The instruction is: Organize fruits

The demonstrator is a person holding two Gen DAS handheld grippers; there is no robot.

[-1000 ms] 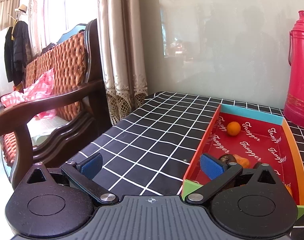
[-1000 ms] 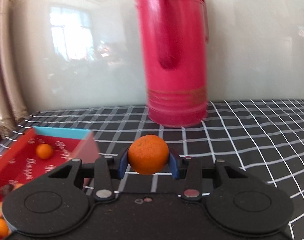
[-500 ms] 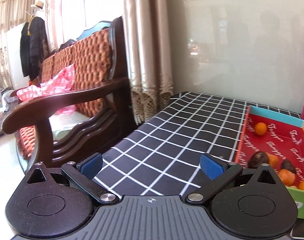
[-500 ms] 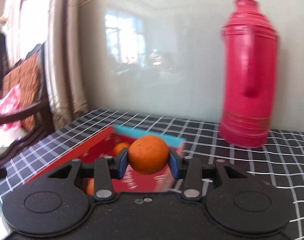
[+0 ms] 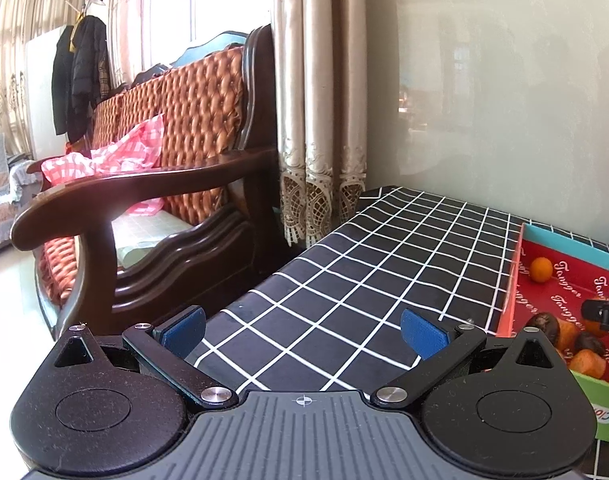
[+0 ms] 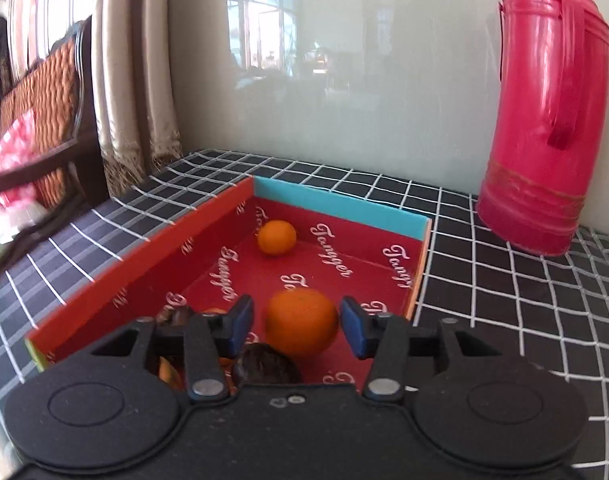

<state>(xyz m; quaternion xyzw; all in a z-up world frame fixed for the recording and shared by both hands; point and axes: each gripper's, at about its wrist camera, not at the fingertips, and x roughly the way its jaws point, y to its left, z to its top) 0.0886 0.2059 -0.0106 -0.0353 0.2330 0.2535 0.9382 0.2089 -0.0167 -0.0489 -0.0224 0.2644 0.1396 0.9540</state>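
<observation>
My right gripper [image 6: 294, 322] has its jaws apart — the orange [image 6: 301, 322] sits loose between them, over the red box [image 6: 208, 240]. Only my left view shows the sofa [image 5: 164, 152]; left gripper [image 5: 302, 328] gapes, holding nothing.

box [image 6: 208, 236] on table [image 6: 484, 280], flask [image 6: 544, 120] behind and to its right.

inside box: one orange [image 6: 277, 237] near far wall, another orange [image 6: 301, 322] nearer, between fingers [image 6: 240, 322] of right gripper [image 6: 296, 324], apart from both pads; more fruit [image 6: 264, 364] just before it at near end. wall [image 6: 344, 80] behind table. curtain [image 5: 316, 120] at table's far left corner, chair [image 5: 164, 180] left of table, cloth [image 5: 116, 152] on chair. left gripper [image 5: 302, 326] over table, left of box [image 5: 564, 300].
</observation>
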